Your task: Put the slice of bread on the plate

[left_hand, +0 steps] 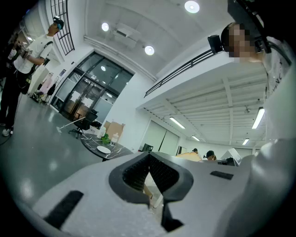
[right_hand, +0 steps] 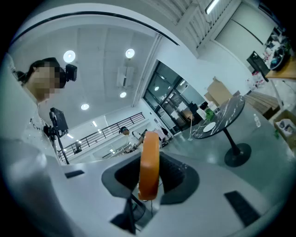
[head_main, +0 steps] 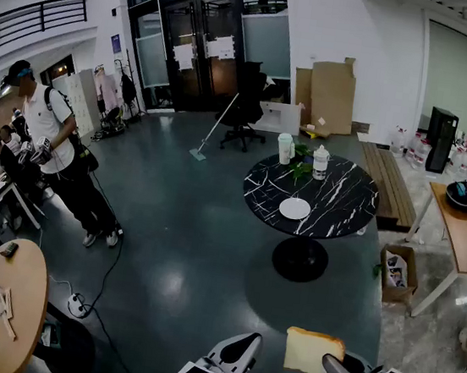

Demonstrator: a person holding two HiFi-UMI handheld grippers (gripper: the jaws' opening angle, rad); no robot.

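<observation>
- The right tool [head_main: 327, 366] is clamped on the slice of bread [head_main: 312, 351]. In the right gripper view the slice [right_hand: 149, 162] stands edge-on between the tool's [right_hand: 149, 185] pads, so only its orange crust shows there.
- The left tool [head_main: 233, 354] has nothing in it. In the left gripper view its [left_hand: 149, 178] ribbed pads meet at the tips.
- In the head view both tools sit at the near edge, the bottom of the frame cutting off their bodies and marker cubes. The hands holding them are out of sight.
- The white plate [head_main: 295, 208] lies bare on the near side of the round black marbled bench [head_main: 343, 196], well apart from the bread and beyond it.
- The plate is only a small pale disc in the gripper views [right_hand: 209, 127] [left_hand: 103, 149].
- White containers and a green plant stand on the far side of that bench, too small to tell more.
- A person [head_main: 51, 145] stands far left.
</observation>
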